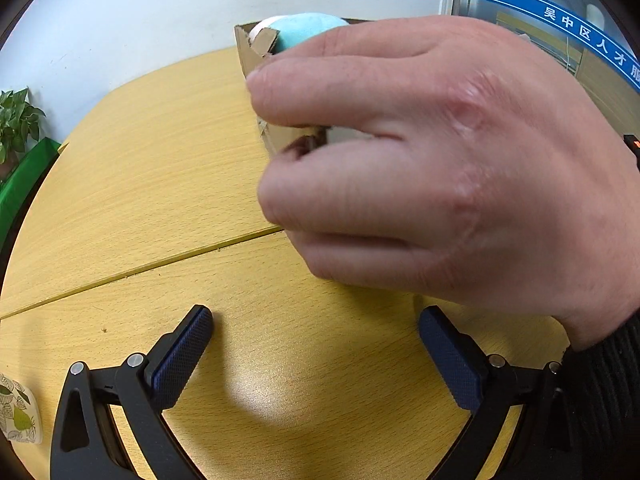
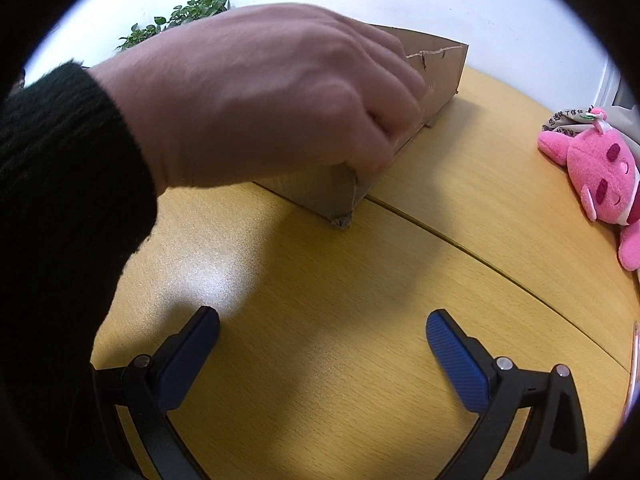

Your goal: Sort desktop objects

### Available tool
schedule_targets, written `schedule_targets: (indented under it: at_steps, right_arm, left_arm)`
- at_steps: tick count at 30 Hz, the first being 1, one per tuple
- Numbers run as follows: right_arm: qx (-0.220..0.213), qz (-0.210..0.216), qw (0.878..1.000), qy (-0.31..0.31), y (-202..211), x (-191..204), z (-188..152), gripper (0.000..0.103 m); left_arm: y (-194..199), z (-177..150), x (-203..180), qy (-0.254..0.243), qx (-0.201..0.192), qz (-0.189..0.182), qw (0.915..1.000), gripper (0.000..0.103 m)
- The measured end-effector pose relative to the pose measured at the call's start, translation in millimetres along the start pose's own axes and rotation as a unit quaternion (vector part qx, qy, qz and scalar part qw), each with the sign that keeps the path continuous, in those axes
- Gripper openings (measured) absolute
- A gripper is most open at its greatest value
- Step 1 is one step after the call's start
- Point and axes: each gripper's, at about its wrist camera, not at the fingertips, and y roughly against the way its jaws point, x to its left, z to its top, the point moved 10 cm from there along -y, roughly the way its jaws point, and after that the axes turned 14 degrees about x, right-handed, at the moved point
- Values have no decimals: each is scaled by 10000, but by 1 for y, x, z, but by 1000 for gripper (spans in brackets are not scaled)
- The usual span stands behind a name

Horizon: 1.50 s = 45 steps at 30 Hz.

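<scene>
A cardboard box (image 1: pixel 250 54) stands on the wooden table (image 1: pixel 152 184), with a light blue plush (image 1: pixel 308 30) inside it. A bare hand (image 1: pixel 440 160) grips the box's near corner and hides most of it. The box (image 2: pixel 440 68) and the hand (image 2: pixel 260 96) also show in the right wrist view. A pink plush toy (image 2: pixel 600 172) lies at the right table edge. My left gripper (image 1: pixel 316 344) is open and empty above bare table. My right gripper (image 2: pixel 322 344) is open and empty, short of the box.
A potted plant (image 1: pixel 18 120) stands beyond the table's left edge, above a green surface (image 1: pixel 24 176). A leaf-patterned white object (image 1: pixel 18 412) lies at the near left. A printed bag (image 2: pixel 568 120) lies behind the pink plush. A seam (image 2: pixel 480 248) runs across the table.
</scene>
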Motion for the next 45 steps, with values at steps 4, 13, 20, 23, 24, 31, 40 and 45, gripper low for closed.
schedule_targets:
  at_steps: [4,13,20,23,24,31,40,45]
  right_arm:
    - [1,8,10000,-11,1,-1,0,103]
    - [2,5,10000,-17,1,-1,0,103]
    - [2,1,10000,-22,0,-2,1,103]
    - [1,-2,10000,-25,0,-1,1,103]
    - [0,-2,10000,-26,0,-1,1,103]
    - [1,-2,10000,-32,-1,-2,3,103]
    - [0,-9,10000,-35,-2,-5,4,103]
    - [-1,-12,10000,-37,-4,-7,6,103]
  left_arm:
    - [0,0,0,1,-1,0,10000,103]
    - [0,0,0,0,0,0,10000,103]
    - [0,0,0,0,-1,2,10000,103]
    - [0,0,0,-1,-1,2,10000,103]
    - [0,0,0,-1,-1,1,10000,103]
    - [-1,0,0,-4,0,2,10000,103]
    - [-1,1,0,-5,1,1,10000,103]
    - [-2,2,1,-4,2,0,10000,103]
